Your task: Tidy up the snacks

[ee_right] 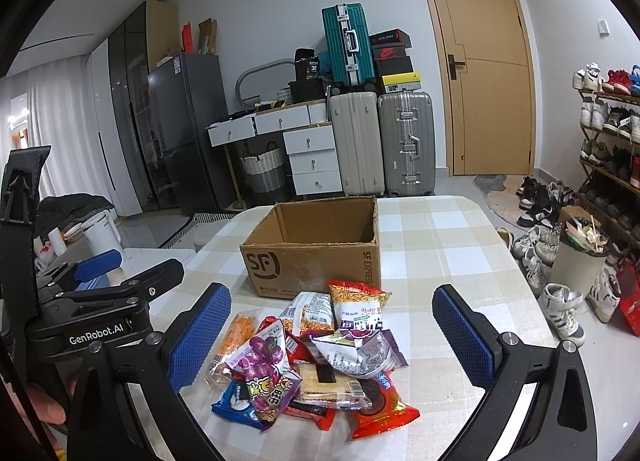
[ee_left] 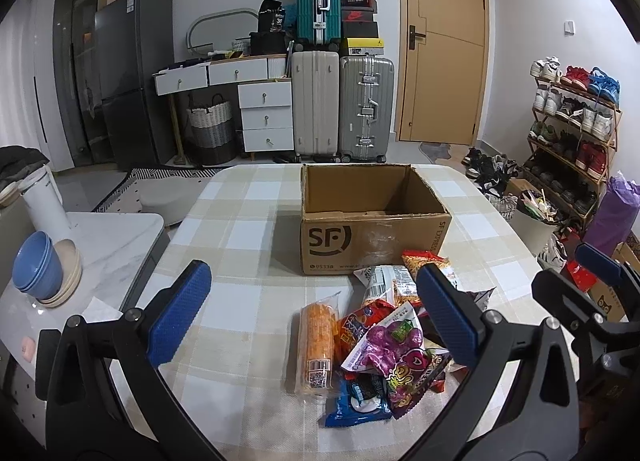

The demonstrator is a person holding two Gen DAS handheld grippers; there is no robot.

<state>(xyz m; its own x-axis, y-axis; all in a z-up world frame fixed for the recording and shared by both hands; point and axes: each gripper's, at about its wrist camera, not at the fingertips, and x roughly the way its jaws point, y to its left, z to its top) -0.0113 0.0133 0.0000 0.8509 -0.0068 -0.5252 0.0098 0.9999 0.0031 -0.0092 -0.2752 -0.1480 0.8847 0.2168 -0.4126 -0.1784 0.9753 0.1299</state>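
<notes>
Nothing packed yet: box (ee_left: 376,217) sitting empty on the table (ee_left: 240,221), snacks (ee_right: 312,357) still lying heaped just in front of it. Left gripper (ee_left: 316,313) and right gripper (ee_right: 332,337) hovering over the pile, jaws spread, holding nothing. All sorting remaining.

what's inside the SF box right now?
Nothing visible: the box shows bare inner walls and some bare floor. Its near wall hides the front floor strip. The snacks lie outside, in front.
</notes>
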